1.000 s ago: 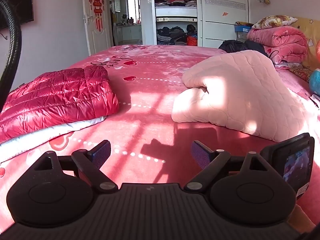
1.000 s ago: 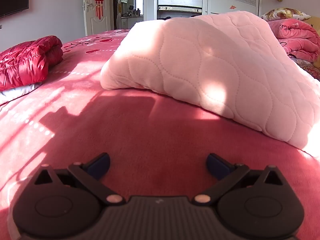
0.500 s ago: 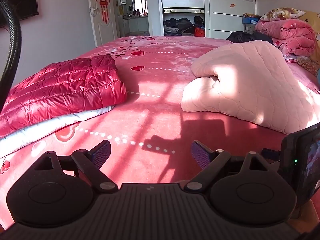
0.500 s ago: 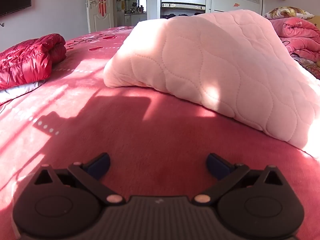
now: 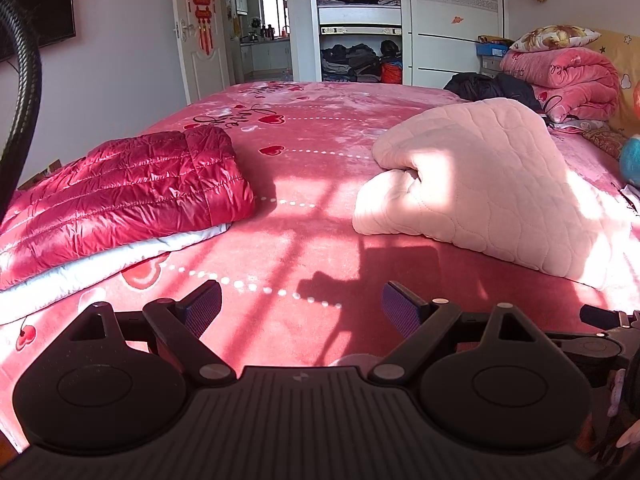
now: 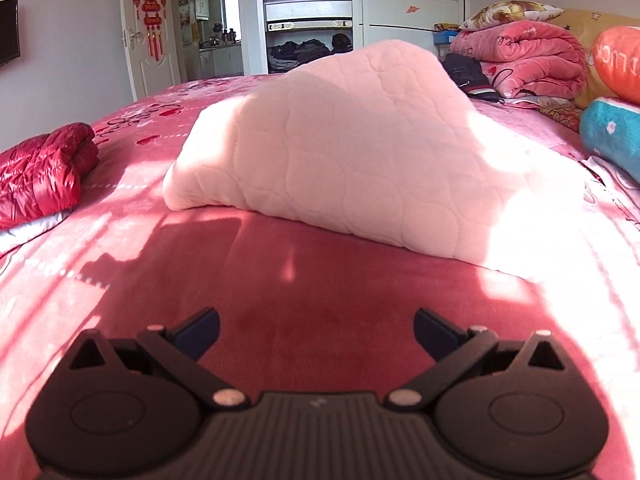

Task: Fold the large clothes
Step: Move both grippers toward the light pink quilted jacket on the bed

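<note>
Pink quilted garment (image 5: pixel 480 184): bundled in a heap on the red bedspread (image 5: pixel 312 240), right of centre, partly sunlit. Red puffer jacket (image 5: pixel 120 188): folded flat, on a white layer (image 5: pixel 100 264), well apart to the left. Left gripper (image 5: pixel 301 304): fingers spread wide, nothing between them, low over the bedspread. Right gripper (image 6: pixel 317 330): likewise spread and empty, near the pink heap's front edge. Wardrobe (image 5: pixel 356 24): door open; upper shelf stacked with folded clothes, lower shelf with dark clothes. Rolled pink blanket (image 6: pixel 528 60): by the headboard, patterned pillow on top.
</note>
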A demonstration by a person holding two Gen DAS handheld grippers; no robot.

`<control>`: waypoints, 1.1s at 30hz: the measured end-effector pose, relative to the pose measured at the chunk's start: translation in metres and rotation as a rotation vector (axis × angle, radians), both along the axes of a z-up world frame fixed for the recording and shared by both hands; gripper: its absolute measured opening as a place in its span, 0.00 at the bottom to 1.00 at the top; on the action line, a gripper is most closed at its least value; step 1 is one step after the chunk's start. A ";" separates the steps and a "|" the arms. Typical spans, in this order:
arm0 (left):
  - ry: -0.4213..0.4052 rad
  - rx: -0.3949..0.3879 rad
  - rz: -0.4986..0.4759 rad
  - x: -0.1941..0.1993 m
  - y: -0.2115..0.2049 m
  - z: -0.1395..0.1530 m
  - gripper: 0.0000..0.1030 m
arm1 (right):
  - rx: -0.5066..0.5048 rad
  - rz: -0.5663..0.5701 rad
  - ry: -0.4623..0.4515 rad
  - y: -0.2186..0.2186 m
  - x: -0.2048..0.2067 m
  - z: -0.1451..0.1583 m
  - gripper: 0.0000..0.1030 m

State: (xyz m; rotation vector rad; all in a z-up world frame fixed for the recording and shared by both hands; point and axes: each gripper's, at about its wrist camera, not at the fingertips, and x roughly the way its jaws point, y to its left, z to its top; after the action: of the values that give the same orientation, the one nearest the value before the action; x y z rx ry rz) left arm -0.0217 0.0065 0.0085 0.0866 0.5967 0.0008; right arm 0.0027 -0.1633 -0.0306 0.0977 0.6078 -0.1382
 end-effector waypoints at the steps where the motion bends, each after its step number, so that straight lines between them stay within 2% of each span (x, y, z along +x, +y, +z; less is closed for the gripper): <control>1: -0.005 0.001 -0.007 -0.003 -0.001 0.002 1.00 | -0.006 -0.007 -0.010 -0.001 -0.006 0.007 0.99; 13: -0.088 0.007 -0.099 -0.041 -0.011 0.033 1.00 | -0.049 -0.091 -0.087 -0.006 -0.079 0.074 0.99; 22: -0.161 -0.009 -0.158 -0.077 -0.014 0.057 1.00 | -0.035 -0.140 -0.150 -0.008 -0.127 0.123 0.99; 33: -0.258 -0.061 -0.173 -0.116 0.007 0.090 1.00 | -0.077 -0.195 -0.266 0.004 -0.176 0.183 0.99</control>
State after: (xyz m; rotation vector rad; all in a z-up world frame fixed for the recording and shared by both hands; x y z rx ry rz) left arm -0.1372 0.0139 0.0988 0.0776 0.3296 -0.1716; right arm -0.1736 -0.1595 0.1520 0.0992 0.3257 -0.3315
